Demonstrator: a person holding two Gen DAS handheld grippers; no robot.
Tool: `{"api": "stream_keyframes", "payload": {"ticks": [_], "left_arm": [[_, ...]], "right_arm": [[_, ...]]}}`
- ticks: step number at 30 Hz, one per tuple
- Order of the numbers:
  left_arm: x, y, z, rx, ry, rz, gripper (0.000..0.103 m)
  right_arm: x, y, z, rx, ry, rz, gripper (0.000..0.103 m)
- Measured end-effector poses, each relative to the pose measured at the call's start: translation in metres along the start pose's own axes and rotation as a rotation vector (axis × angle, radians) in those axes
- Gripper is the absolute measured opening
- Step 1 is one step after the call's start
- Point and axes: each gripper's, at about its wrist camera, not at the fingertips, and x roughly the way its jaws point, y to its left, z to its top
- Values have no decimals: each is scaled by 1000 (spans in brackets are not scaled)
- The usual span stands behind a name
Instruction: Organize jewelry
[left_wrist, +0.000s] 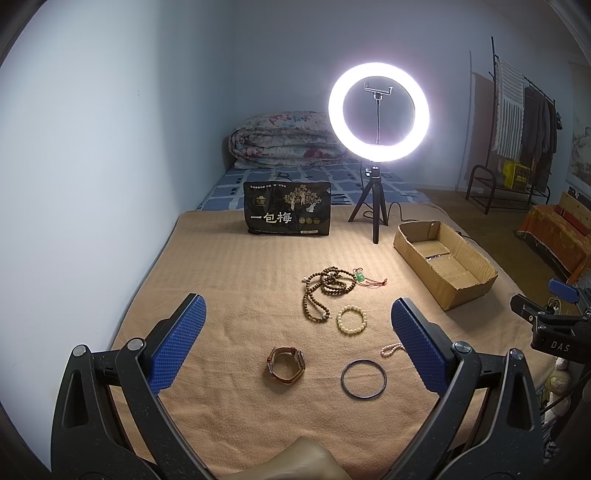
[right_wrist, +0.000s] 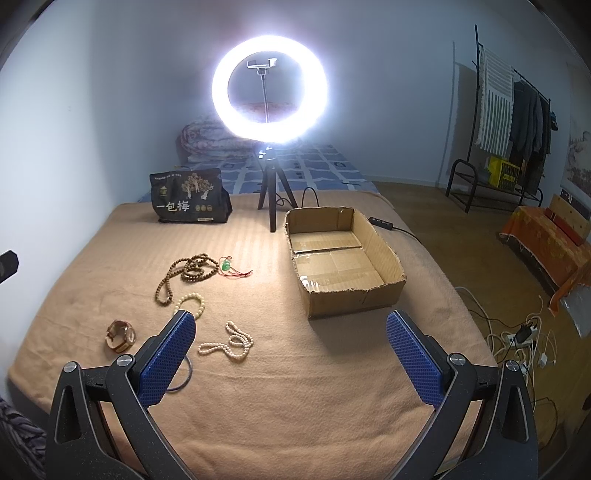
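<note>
Jewelry lies loose on the blanket-covered bed — pearl strand (right_wrist: 231, 341) at 11 o'clock of the right tool (right_wrist: 291, 360), long axis running 10 to 4, nearer that tool than the left tool (left_wrist: 297, 341). Both tools gape wide, holding nothing. Cardboard box (right_wrist: 384, 236) sits at 12 o'clock — apparently bare inside.

Ahead of my tongs, a lit ring light (right_wrist: 269, 83) stands on a black tripod (right_wrist: 272, 195). Left of it a black snack bag (right_wrist: 189, 201) stands upright. Beyond lies a folded floral quilt (left_wrist: 282, 138) on a blue patterned sheet (left_wrist: 314, 179). Far right: clothes rack (right_wrist: 509, 122), loose cables (right_wrist: 517, 336) on the floor.
</note>
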Motion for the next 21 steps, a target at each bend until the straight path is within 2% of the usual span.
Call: {"api": "stream_keyframes", "payload": {"ticks": [16,21], "left_arm": [[1,1,-1,-1,1,3,102],[6,5,-4,7,14,27,102]], "right_arm": [[0,-3,1,-6,9,-4,103],[2,-4,0,-9,29,-11,103]]}}
